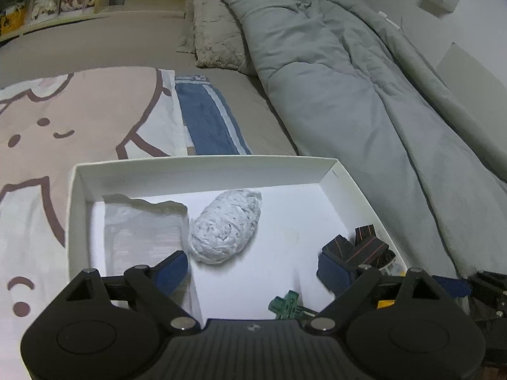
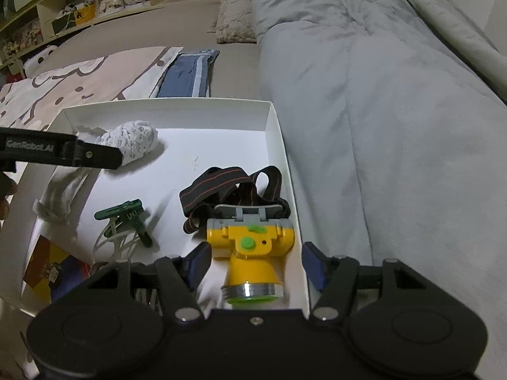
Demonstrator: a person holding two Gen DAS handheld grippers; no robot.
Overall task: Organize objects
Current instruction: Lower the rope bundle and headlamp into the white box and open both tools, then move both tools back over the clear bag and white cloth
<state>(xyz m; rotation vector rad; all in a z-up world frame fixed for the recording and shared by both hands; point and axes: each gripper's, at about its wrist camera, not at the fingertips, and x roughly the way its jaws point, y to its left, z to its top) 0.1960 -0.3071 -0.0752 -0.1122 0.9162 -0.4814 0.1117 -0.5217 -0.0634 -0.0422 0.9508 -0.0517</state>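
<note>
A white shallow box [image 1: 202, 166] [image 2: 279, 133] lies on the bed. In it are a white yarn ball [image 1: 226, 226] [image 2: 134, 141], a clear plastic bag [image 1: 142, 234] [image 2: 60, 196], a green clip with white cords [image 2: 126, 215] [image 1: 286, 305], and a yellow headlamp [image 2: 250, 253] with a black striped strap [image 2: 221, 186] [image 1: 355, 250]. My left gripper [image 1: 253, 272] is open and empty above the box, near the yarn ball. My right gripper [image 2: 256, 264] is open, its fingers either side of the headlamp, not closed on it.
A grey duvet [image 1: 348, 95] [image 2: 380, 110] lies right of the box. A cartoon-print pillow [image 1: 79, 120], a blue towel [image 1: 206, 117] and a fluffy cushion [image 1: 215, 31] lie beyond. Shelves with toys [image 2: 79, 3] stand at the far left. A colourful card [image 2: 47, 269] lies under the box corner.
</note>
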